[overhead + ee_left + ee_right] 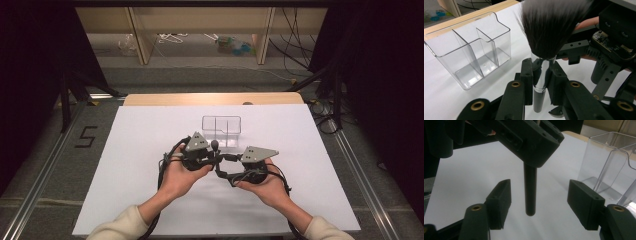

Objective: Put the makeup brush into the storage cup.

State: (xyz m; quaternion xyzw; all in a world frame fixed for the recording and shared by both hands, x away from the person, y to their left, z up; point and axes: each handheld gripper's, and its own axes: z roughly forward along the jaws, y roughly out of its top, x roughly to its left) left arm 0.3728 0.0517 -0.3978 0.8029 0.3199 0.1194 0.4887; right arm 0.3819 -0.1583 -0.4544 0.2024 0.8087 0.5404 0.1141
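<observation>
One black-handled makeup brush (541,62) with a silver ferrule and dark bristles stands upright, clamped in my left claw (541,82) above the white counter (150,150). My right claw (539,205) stands apart around its handle, not touching. One clear plastic three-compartment organiser (471,50) sits nearby.

Left gripper (541,82) clamped – right gripper (539,205) (level) agape.
</observation>
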